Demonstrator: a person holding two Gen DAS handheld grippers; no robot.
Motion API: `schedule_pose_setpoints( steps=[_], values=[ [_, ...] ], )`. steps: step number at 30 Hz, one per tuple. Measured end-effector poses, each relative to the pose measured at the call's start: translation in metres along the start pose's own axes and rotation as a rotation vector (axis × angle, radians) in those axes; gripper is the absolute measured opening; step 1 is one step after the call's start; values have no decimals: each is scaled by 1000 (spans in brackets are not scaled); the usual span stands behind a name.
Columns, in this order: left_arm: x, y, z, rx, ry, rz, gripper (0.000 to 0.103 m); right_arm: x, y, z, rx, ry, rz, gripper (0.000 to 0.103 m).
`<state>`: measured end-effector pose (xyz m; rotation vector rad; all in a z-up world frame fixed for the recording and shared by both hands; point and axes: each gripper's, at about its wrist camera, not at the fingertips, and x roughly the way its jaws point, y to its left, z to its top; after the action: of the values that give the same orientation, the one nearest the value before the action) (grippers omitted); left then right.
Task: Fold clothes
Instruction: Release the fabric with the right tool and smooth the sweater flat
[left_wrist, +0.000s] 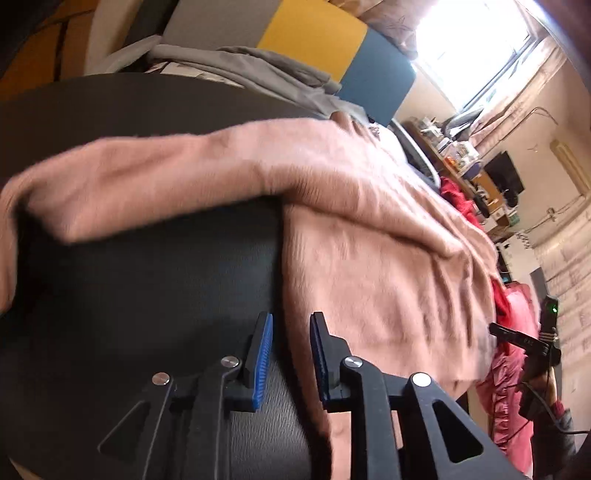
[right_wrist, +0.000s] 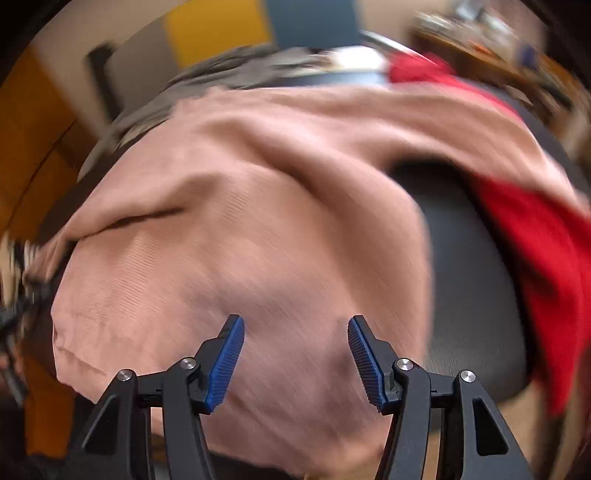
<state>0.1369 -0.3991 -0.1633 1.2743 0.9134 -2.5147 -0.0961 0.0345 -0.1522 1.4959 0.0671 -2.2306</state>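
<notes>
Left wrist view: the left gripper (left_wrist: 291, 328) is released and empty; the pink sweater (left_wrist: 369, 236) lies at 1 o'clock on the black table (left_wrist: 147, 266).

Right wrist view: the right gripper (right_wrist: 295, 332) hangs wide, holding nothing, above the sweater's body, probably free to choose the next fold; a red garment (right_wrist: 546, 258) waits at 3 o'clock.

Window (left_wrist: 476, 48) glare, blown white; right view motion-blurred; fisheye-bent edges

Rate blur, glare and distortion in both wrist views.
Left wrist: window blown out by glare, pink garment slightly smeared, fisheye bends the room. Right wrist: heavy motion blur on the pink garment and red cloth; only the gripper is sharp.
</notes>
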Motion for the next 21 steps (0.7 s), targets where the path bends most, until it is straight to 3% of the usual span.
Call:
schedule_pose_setpoints(
  steps=[6,11,14,18,20,21],
  values=[
    [9,-10,-4,-12,7,-3,26,0,-1,-28,-29,-79,-67,59],
    [18,0,-1,-102,26,-37,32,9,11,-32,-117,-83,-170,62],
    [26,-3,6,-101,32,-36,34,8,8,-33,-114,-81,-162,63],
    [35,-17,12,-21,38,22,33,10,5,-31,-110,-81,-143,63],
    [38,-26,12,24,49,57,26,11,6,-29,-114,-76,-148,64],
    [39,-28,10,33,64,66,11,12,6,-28,-115,-74,-149,64]
  ],
)
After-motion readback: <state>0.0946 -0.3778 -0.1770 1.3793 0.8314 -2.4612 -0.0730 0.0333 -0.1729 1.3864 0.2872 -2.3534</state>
